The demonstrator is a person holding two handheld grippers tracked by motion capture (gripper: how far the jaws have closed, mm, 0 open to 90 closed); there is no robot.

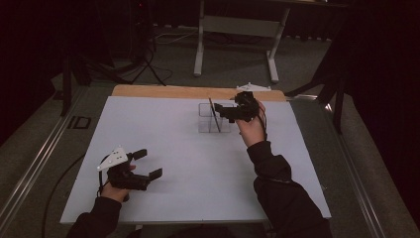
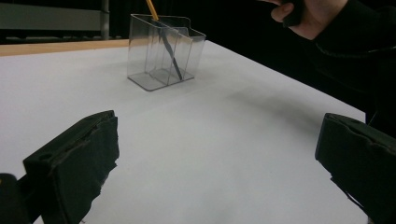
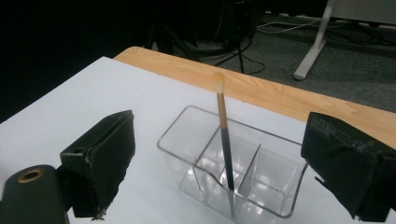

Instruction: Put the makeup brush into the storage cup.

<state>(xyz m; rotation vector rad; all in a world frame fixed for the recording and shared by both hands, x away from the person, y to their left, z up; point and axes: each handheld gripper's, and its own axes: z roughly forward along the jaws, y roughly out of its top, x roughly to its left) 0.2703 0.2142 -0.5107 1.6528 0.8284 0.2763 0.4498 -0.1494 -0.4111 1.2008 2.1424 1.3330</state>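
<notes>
A clear plastic organiser (image 1: pixel 205 121) with several compartments stands on the far middle of the white tabletop (image 1: pixel 163 134). A pencil (image 1: pixel 214 115), dark below, orange above and pale at its top end, leans upright in one compartment. My right gripper (image 1: pixel 221 110) hovers just right of the organiser, open. In the right gripper view its jaws flank the pencil (image 3: pixel 224 140) and organiser (image 3: pixel 275 191) without touching either. My left gripper (image 1: pixel 148 163) rests open and empty at the front left. In its own view, the left gripper (image 2: pixel 219 158) faces the organiser (image 2: pixel 140 56) and pencil (image 2: pixel 169 53) from far off.
A strip of bare wood (image 1: pixel 173 91) runs along the table's far edge. Beyond it on the floor stand a desk's white legs (image 1: pixel 199 44) and some cables (image 1: pixel 153 69). The person's right hand (image 2: pixel 313 16) shows in the left gripper view.
</notes>
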